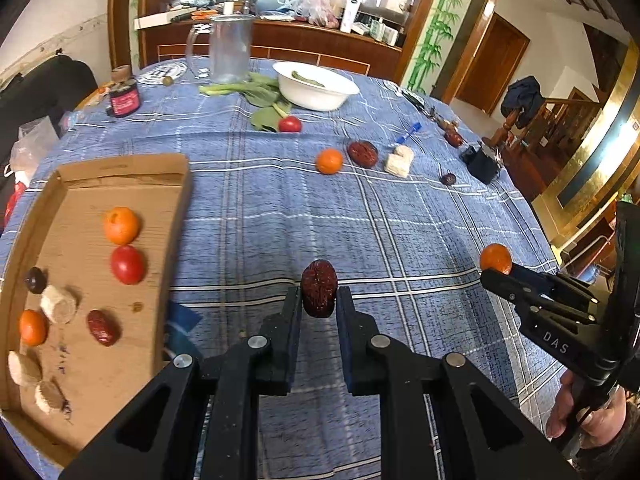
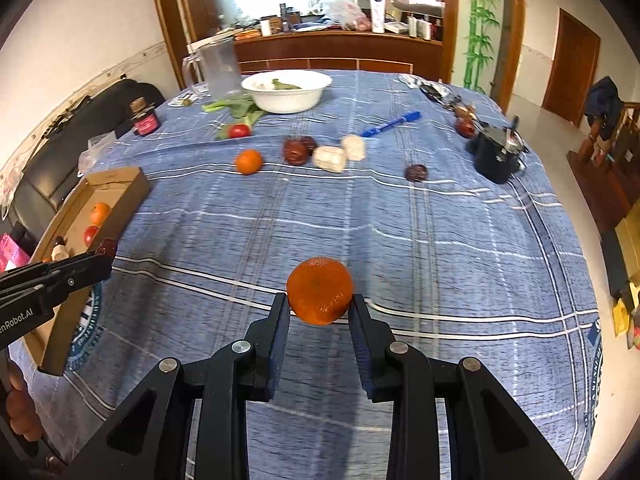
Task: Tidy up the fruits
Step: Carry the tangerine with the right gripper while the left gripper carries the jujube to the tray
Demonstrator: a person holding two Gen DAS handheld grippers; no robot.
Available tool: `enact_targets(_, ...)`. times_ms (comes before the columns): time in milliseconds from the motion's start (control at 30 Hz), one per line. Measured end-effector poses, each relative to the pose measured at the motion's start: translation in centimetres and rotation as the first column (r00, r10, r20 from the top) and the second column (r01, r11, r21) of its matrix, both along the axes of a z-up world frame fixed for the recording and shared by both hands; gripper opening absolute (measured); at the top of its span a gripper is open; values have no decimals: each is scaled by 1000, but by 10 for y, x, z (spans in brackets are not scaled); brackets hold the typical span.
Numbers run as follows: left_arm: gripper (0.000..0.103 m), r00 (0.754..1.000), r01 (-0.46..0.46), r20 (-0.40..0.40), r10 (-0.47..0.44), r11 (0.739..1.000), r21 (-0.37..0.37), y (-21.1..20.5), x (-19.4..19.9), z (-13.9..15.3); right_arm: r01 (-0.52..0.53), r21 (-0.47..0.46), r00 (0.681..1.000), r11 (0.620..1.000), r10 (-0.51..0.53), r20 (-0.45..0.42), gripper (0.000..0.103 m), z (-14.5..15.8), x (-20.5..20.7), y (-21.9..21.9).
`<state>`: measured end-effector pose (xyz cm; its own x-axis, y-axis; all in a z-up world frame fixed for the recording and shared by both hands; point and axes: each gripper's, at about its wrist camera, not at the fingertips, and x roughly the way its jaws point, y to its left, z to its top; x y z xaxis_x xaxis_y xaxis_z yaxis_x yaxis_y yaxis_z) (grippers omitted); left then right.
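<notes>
- The left gripper [image 1: 319, 300] has its fingers [image 1: 290, 332] clamped on a wrinkled dark red date [image 1: 318, 288], held above the blue plaid tabletop [image 1: 280, 220], just right of the cardboard tray [image 1: 176, 200]
- The right gripper [image 2: 320, 312] has its fingers [image 2: 276, 332] clamped on a small orange [image 2: 320, 290], also above the cloth and well to the right of the tray
- In the left wrist view that same orange shows at the tip of the right gripper, far right of the tray, with the person's hand [image 1: 580, 408] on the handle below
- Inside the tray lie an orange fruit [image 1: 121, 225], a red tomato [image 1: 127, 265] touching it, a second orange [image 1: 33, 327], a red date [image 1: 103, 327], a dark round fruit [image 1: 36, 280] and several pale cakes [image 1: 59, 304]
- Beyond the tray, toward the table's middle, sit another orange [image 1: 329, 161], a dark date [image 1: 362, 153] beside it and a pale block [image 1: 399, 161]
- Farther back from the tray stand a white bowl [image 1: 316, 85], green leaves [image 1: 256, 94], a small tomato [image 1: 289, 124] and a clear jug [image 1: 230, 48]
</notes>
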<state>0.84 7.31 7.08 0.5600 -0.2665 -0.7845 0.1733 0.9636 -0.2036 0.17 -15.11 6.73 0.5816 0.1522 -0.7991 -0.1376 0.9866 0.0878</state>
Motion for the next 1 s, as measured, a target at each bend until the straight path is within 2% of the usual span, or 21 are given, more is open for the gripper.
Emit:
enact_targets(467,17,991,-124,42,124,992,-14,70,-14,18,-143,-1,990,990,143,22,33,18,10,77)
enact_targets(767,17,967,-253,33,253,967,4,128,-36,11,-280,-4,959,960,280,38,33,25,21,144)
enact_targets(1000,17,941,-338,5,338,941,17,165,-55,-3,-370,26,929,929,370,8,33,16,32,194)
